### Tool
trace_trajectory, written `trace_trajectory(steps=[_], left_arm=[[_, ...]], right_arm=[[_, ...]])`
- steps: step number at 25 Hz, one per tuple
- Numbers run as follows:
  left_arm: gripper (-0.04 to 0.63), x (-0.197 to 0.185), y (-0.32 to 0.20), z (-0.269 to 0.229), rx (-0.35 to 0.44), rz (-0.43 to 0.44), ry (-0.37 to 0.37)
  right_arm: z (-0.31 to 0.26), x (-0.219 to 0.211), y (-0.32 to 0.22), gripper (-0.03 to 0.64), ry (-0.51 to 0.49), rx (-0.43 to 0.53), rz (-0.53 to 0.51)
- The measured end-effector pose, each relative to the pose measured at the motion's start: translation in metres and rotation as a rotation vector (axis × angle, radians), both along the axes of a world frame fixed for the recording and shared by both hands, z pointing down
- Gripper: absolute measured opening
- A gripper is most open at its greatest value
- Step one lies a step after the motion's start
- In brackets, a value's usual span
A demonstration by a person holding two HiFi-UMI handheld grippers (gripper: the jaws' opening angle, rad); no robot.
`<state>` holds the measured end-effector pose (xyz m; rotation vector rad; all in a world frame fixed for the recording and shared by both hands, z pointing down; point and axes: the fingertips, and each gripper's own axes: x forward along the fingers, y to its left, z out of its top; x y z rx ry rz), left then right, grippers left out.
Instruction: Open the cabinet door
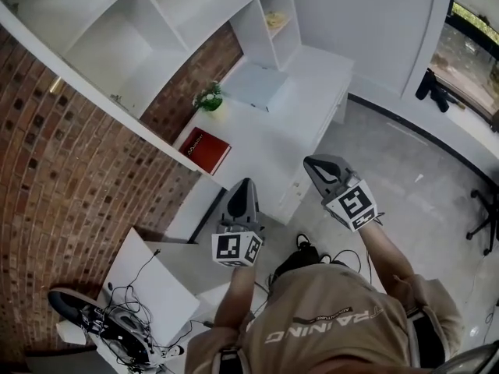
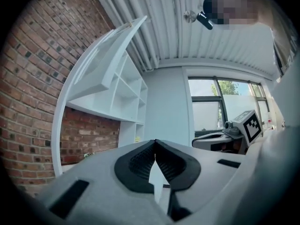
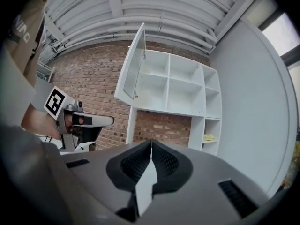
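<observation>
The white wall cabinet (image 1: 148, 29) hangs on a brick wall, with open compartments showing. Its door (image 3: 132, 69) stands swung out from the left end, and the left gripper view shows the door (image 2: 105, 55) tilted outward too. My left gripper (image 1: 243, 184) is held out in front of the person, jaws shut with nothing between them (image 2: 155, 142). My right gripper (image 1: 312, 162) is beside it to the right, also shut and empty (image 3: 151, 142). Both point toward the cabinet from a distance and touch nothing. Each gripper shows in the other's view.
A white desk (image 1: 273, 131) stands under the cabinet with a red book (image 1: 204, 149) and a small plant (image 1: 208, 97) on it. Cables and gear (image 1: 117, 326) lie at the lower left. A black chair base (image 1: 483, 216) is on the floor at the right.
</observation>
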<state>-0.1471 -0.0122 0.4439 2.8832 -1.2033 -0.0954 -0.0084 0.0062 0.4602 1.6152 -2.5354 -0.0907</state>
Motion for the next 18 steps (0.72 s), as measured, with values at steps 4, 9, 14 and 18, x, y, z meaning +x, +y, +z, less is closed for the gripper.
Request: trace_trajectory(steps=[4, 9, 14, 18], left_arm=[[0.009, 0.008, -0.027, -0.002, 0.011, -0.029, 0.041], [0.009, 0.023, -0.055, -0.005, 0.017, -0.016, 0.044], [0.009, 0.016, -0.075, 0.000, -0.022, -0.054, 0.012], [0.009, 0.004, -0.090, 0.007, -0.049, -0.153, 0.014]], right_arm=[[-0.011, -0.009, -0.023, 0.015, 0.024, 0.021, -0.051], [-0.023, -0.003, -0.064, 0.015, -0.001, 0.036, -0.077], [-0.009, 0.005, -0.101, 0.014, -0.031, -0.011, -0.100], [-0.008, 0.001, -0.128, 0.014, -0.045, -0.017, -0.186]])
